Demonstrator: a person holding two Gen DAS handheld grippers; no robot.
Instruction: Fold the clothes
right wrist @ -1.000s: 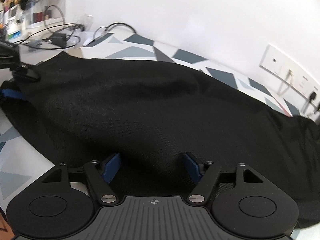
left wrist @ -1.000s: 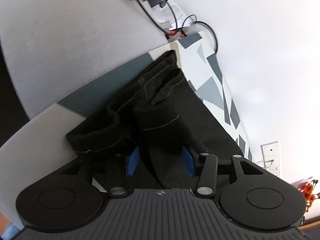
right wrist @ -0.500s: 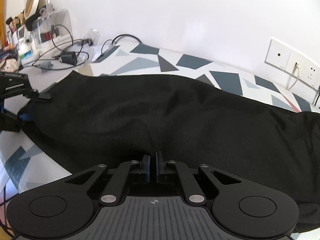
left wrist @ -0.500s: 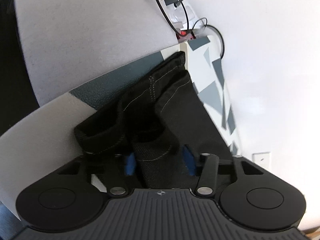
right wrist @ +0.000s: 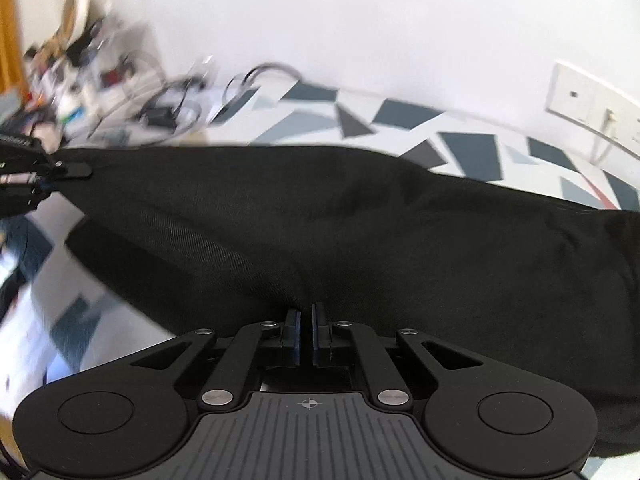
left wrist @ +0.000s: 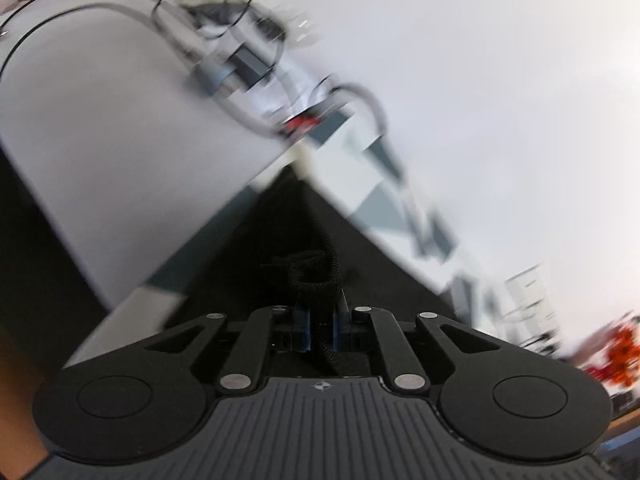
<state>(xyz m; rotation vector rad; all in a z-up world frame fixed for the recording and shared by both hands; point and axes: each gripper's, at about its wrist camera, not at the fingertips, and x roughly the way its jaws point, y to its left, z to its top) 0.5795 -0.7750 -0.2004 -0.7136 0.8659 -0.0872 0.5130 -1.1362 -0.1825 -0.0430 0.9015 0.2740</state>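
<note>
Tabletop [right wrist: 472,152], white with grey-blue triangles; black garment [right wrist: 360,232] across it, cables [right wrist: 168,112] at far end.

Garment [right wrist: 360,220] on tabletop [right wrist: 472,152], before wall [right wrist: 360,20]

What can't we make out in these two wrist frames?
- Left wrist: cables and desk clutter smeared by motion blur.
- Left wrist: most of the black garment is hidden behind the left gripper.
- Right wrist: garment's right end runs off the frame edge; shelf items blurred.

One black garment [right wrist: 360,232], two claws [left wrist: 320,328] [right wrist: 306,332], one patterned cloth [right wrist: 472,152].
</note>
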